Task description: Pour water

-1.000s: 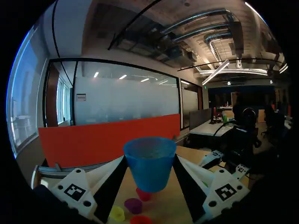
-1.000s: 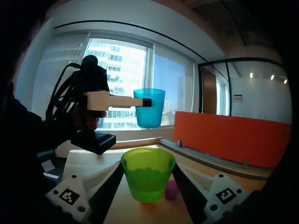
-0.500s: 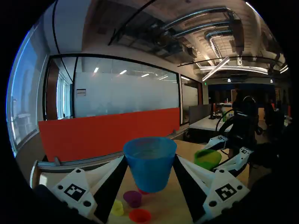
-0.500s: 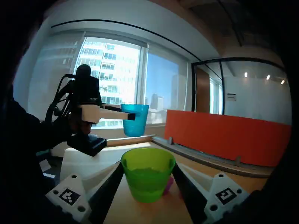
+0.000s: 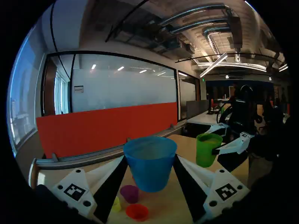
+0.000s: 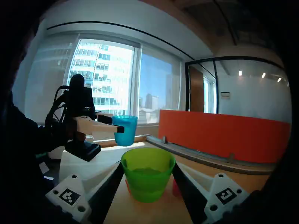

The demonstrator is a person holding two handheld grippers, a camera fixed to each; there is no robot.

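Left gripper view: the left gripper (image 5: 150, 158) sits at the lower centre with both fingers clamped on the sides of a blue cup (image 5: 150, 170), which is upright and held clear above the table (image 5: 168, 207). Whether the cup holds water cannot be told. Below the cup, at the bottom of the frame, three small cups stand on the table: a red one (image 5: 136, 211) nearest, a yellow one (image 5: 116, 204) to its left and a purple one (image 5: 129, 193) just behind. At the right middle, farther off, the right gripper (image 5: 215, 151) holds a green cup (image 5: 207, 149) upright above the table, well apart from the blue cup. Beyond runs an orange panel (image 5: 104, 127), with a frosted glass wall (image 5: 119, 87) above it and pipes (image 5: 194, 22) across the ceiling at the upper right. Right gripper view: the right gripper is at the lower centre, its fingers closed on both sides of the green cup, which is upright; a darker level shows low inside it, contents uncertain. At the left middle, farther off, the left gripper carries the blue cup upright and level, higher in the frame than the green cup's rim. Behind it a window (image 6: 106, 80) shows buildings; the orange panel crosses the right.
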